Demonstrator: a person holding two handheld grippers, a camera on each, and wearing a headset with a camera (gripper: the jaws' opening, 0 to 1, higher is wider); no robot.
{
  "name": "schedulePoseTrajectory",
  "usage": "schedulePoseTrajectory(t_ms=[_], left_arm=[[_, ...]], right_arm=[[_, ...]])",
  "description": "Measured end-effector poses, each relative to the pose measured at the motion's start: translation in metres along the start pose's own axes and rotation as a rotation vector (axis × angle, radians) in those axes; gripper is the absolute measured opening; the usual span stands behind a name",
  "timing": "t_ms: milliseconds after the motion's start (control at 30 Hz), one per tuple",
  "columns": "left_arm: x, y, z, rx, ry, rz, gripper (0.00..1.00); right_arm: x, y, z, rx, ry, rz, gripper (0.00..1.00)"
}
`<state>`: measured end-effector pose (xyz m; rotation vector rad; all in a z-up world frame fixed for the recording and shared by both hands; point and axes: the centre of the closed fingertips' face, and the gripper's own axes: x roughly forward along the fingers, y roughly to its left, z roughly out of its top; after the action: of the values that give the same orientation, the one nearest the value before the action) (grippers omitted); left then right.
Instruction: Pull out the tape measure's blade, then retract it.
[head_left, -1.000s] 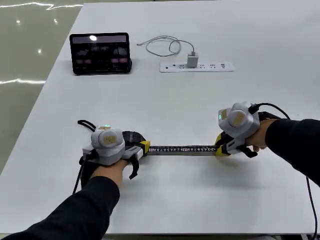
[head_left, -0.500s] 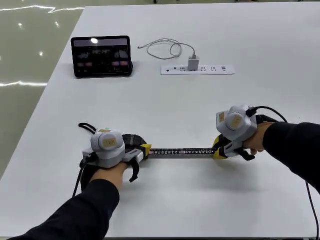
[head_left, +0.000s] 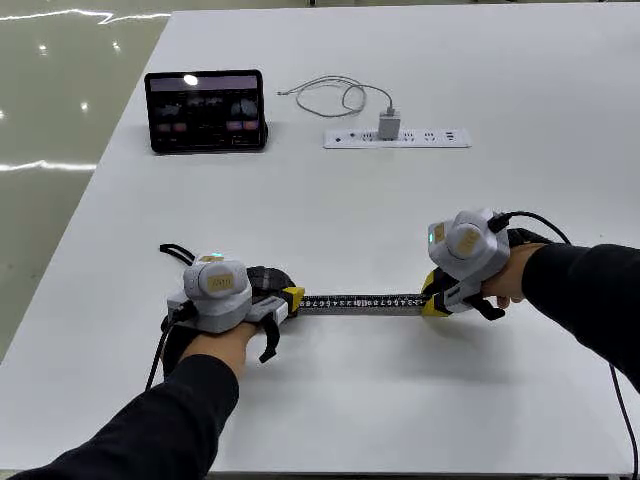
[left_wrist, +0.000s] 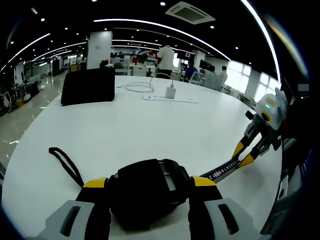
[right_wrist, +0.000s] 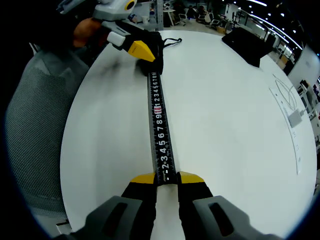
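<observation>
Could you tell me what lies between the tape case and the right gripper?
The pulled-out blade, flat on the table, joins case and right gripper, clearest in the right gripper view.

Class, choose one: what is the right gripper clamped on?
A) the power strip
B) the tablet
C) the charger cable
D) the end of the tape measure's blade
D: the right gripper is shut on the end of the blade, which runs back to the case held by the left gripper.
</observation>
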<state>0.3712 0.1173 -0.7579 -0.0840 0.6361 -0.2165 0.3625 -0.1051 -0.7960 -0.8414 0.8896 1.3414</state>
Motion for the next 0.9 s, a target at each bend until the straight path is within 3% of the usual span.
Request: schedulePoseTrajectory(t_ms=[900], left_arm=[[0.0,0.0,-0.001,-0.003,0.007,-0.006,0.59]], right_arm=[[0.006,0.003,0.018,-0.02,-0.02,-0.003,0.12]])
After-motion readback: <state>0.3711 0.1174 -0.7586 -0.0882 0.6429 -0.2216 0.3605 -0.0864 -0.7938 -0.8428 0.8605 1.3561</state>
